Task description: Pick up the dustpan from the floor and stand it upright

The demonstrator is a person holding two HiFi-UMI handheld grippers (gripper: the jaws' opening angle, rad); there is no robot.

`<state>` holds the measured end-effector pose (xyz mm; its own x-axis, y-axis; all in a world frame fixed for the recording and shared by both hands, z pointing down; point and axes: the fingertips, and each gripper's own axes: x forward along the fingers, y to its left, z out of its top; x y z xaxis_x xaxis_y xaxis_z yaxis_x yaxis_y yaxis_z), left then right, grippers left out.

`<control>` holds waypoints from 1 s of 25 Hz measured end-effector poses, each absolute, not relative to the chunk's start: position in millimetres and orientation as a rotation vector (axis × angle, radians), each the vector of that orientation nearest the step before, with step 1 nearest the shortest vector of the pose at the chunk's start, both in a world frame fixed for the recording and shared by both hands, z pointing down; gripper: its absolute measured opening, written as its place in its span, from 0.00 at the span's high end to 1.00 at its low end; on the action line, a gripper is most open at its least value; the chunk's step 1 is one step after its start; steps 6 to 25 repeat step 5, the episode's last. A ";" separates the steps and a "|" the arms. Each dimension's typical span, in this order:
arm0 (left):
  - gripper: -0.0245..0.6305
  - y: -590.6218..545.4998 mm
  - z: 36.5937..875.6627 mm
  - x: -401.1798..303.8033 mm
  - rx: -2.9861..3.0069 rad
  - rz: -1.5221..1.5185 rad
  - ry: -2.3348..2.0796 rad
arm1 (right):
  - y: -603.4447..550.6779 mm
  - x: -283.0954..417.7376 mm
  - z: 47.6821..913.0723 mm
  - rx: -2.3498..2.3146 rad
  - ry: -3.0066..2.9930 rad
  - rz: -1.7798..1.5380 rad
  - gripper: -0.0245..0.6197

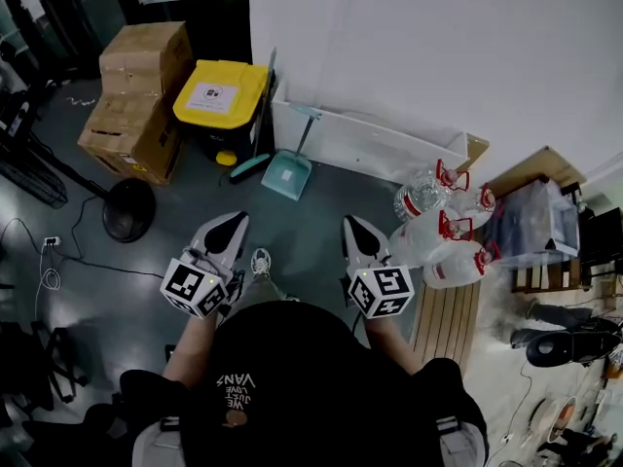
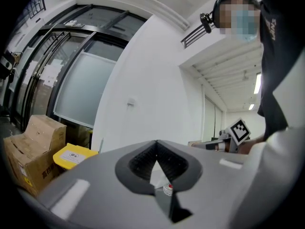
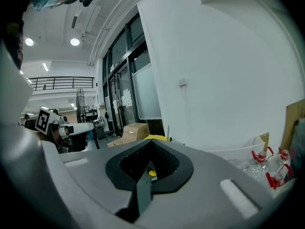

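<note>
A grey floor meets a white wall, with cardboard boxes stacked at left.

I see a teal dustpan on a dark grey floor. The bin is black with a yellow lid and a white label. The cardboard boxes are brown. The bottles are clear with red handles. My left gripper and right gripper are pale grey with black pads, each with a cube patterned in black-and-white squares. The wall is white.
</note>
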<state>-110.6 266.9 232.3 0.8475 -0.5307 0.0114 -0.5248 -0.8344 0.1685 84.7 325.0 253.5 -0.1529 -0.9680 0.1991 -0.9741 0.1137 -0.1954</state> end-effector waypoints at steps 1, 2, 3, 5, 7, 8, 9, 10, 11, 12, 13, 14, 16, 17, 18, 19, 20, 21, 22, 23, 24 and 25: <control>0.88 266.8 232.5 -109.8 2.860 -0.052 -0.822 | 325.7 84.9 254.5 2.030 -2.327 0.441 0.96; 0.88 266.3 232.4 -109.1 2.861 -0.051 -0.823 | 325.9 85.1 255.3 2.027 -2.326 0.442 0.96; 0.88 265.5 232.2 -108.5 2.863 -0.051 -0.823 | 325.8 85.5 255.9 2.024 -2.326 0.442 0.96; 0.88 263.8 231.6 -107.3 2.866 -0.051 -0.824 | 325.2 87.0 256.8 2.020 -2.325 0.443 0.96; 0.88 263.8 231.6 -107.3 2.866 -0.051 -0.824 | 325.2 87.0 256.8 2.020 -2.325 0.443 0.96; 0.88 263.8 231.6 -107.3 2.866 -0.051 -0.824 | 325.2 87.0 256.8 2.020 -2.325 0.443 0.96; 0.88 263.8 231.6 -107.3 2.866 -0.051 -0.824 | 325.2 87.0 256.8 2.020 -2.325 0.443 0.96; 0.88 263.8 231.6 -107.3 2.866 -0.051 -0.824 | 325.2 87.0 256.8 2.020 -2.325 0.443 0.96; 0.88 263.8 231.6 -107.3 2.866 -0.051 -0.824 | 325.2 87.0 256.8 2.020 -2.325 0.443 0.96; 0.88 263.8 231.6 -107.3 2.866 -0.051 -0.824 | 325.2 87.0 256.8 2.020 -2.325 0.443 0.96; 0.88 263.8 231.6 -107.3 2.866 -0.051 -0.824 | 325.2 87.0 256.8 2.020 -2.325 0.443 0.96; 0.88 263.8 231.6 -107.3 2.866 -0.051 -0.824 | 325.2 87.0 256.8 2.020 -2.325 0.443 0.96; 0.88 263.8 231.6 -107.3 2.866 -0.051 -0.824 | 325.2 87.0 256.8 2.020 -2.325 0.443 0.96; 0.88 263.8 231.6 -107.3 2.866 -0.051 -0.824 | 325.2 87.0 256.8 2.020 -2.325 0.443 0.96; 0.88 263.8 231.6 -107.3 2.866 -0.051 -0.824 | 325.2 87.0 256.8 2.020 -2.325 0.443 0.96; 0.88 263.8 231.6 -107.3 2.866 -0.051 -0.824 | 325.2 87.0 256.8 2.020 -2.325 0.443 0.96; 0.88 263.8 231.6 -107.3 2.866 -0.051 -0.824 | 325.2 87.0 256.8 2.020 -2.325 0.443 0.96; 0.88 263.8 231.6 -107.3 2.866 -0.051 -0.824 | 325.2 87.0 256.8 2.020 -2.325 0.443 0.96; 0.88 263.8 231.6 -107.3 2.866 -0.051 -0.824 | 325.2 87.0 256.8 2.020 -2.325 0.443 0.96; 0.88 263.8 231.6 -107.3 2.866 -0.051 -0.824 | 325.2 87.0 256.8 2.020 -2.325 0.443 0.96; 0.88 263.8 231.6 -107.3 2.866 -0.051 -0.824 | 325.2 87.0 256.8 2.020 -2.325 0.443 0.96; 0.88 263.8 231.6 -107.3 2.866 -0.051 -0.824 | 325.2 87.0 256.8 2.020 -2.325 0.443 0.96</control>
